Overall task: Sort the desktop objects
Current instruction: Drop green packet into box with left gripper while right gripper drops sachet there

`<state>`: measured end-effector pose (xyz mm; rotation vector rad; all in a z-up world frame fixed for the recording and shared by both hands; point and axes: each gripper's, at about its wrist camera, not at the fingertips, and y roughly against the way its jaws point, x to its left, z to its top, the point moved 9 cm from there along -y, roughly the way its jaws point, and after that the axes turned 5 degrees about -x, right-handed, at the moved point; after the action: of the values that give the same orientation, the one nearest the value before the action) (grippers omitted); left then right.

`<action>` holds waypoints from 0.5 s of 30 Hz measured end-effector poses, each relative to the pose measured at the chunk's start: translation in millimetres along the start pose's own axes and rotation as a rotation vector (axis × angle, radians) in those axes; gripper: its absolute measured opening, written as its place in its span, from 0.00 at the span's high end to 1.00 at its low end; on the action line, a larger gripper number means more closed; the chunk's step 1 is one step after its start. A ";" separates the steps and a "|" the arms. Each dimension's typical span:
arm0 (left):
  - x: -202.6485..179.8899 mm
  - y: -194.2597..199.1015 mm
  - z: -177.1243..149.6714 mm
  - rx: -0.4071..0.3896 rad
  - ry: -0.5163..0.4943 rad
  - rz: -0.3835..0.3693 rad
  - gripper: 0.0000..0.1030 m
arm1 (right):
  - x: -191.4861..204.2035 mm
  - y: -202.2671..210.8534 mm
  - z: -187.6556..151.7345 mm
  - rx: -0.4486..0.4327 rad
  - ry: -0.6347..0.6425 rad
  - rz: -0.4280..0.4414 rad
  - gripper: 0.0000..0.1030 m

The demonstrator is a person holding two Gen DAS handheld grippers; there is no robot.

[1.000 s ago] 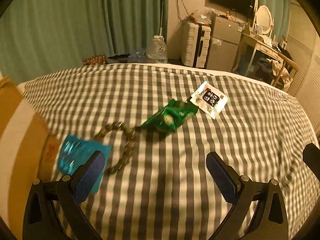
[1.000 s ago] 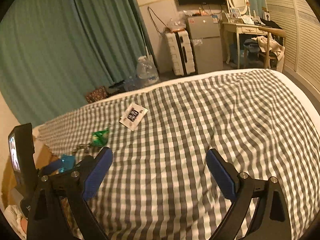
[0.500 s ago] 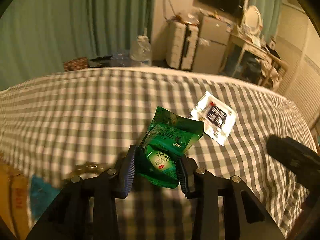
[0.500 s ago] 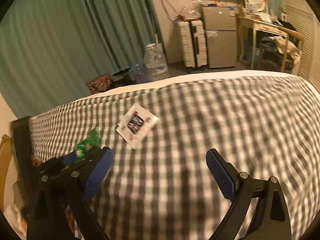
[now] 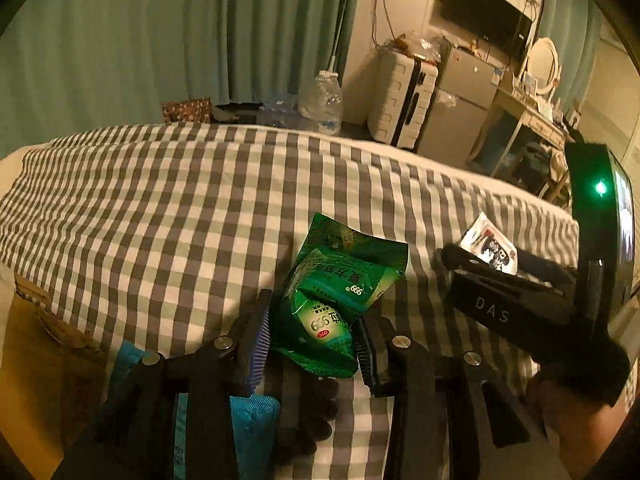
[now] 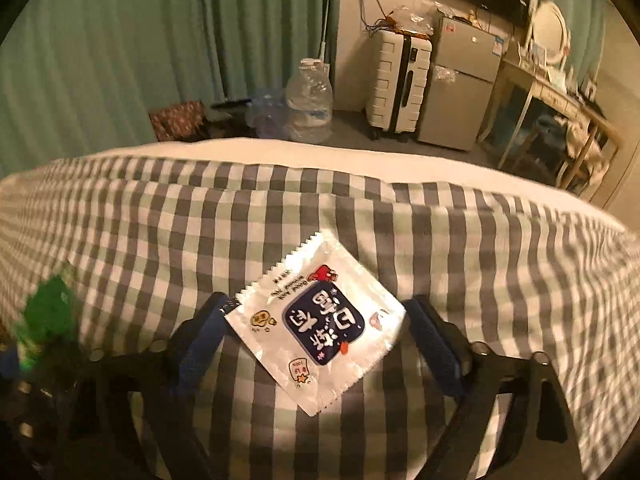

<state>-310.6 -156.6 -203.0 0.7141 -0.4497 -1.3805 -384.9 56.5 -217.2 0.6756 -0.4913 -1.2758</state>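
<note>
My left gripper [image 5: 314, 340] is shut on a green snack packet [image 5: 340, 292] and holds it above the checked bedspread [image 5: 160, 208]. A string of dark beads [image 5: 316, 424] and a blue packet [image 5: 252, 412] lie under it. My right gripper [image 6: 320, 344] is open, its pads on either side of a white sachet with a dark blue label [image 6: 320, 320] that lies flat on the bedspread [image 6: 500, 260]. The sachet also shows in the left wrist view [image 5: 488, 246], partly behind the right gripper's body. The green packet shows blurred at the left of the right wrist view [image 6: 48, 316].
A brown cardboard box [image 5: 44, 360] stands at the left bed edge. Beyond the bed stand a water jug [image 6: 310, 100], a white suitcase [image 6: 400, 80], a small fridge [image 6: 460, 80] and a dressing table [image 6: 560, 120]. Green curtains [image 6: 160, 40] hang behind.
My left gripper closed on the green packet and lifted it. My right gripper moved forward and down until its open pads flank the white sachet.
</note>
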 end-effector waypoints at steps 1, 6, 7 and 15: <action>-0.7 0.7 0.1 -0.003 -0.003 -0.006 0.63 | -2.1 3.7 0.6 -0.013 -0.014 0.011 0.53; -12.9 12.2 1.5 -0.030 -0.024 -0.038 0.63 | -21.8 28.2 -12.3 0.003 -0.093 0.087 0.81; -16.0 14.7 2.2 -0.036 -0.027 -0.042 0.63 | -25.7 33.1 -14.2 0.008 -0.101 0.088 0.82; -52.4 86.9 -1.6 -0.070 -0.055 -0.123 0.63 | -76.3 101.0 -67.2 0.029 -0.178 0.068 0.95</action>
<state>-254.8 -101.9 -138.2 0.6569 -0.4043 -1.5268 -286.7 157.7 -192.1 0.5670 -0.6742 -1.2721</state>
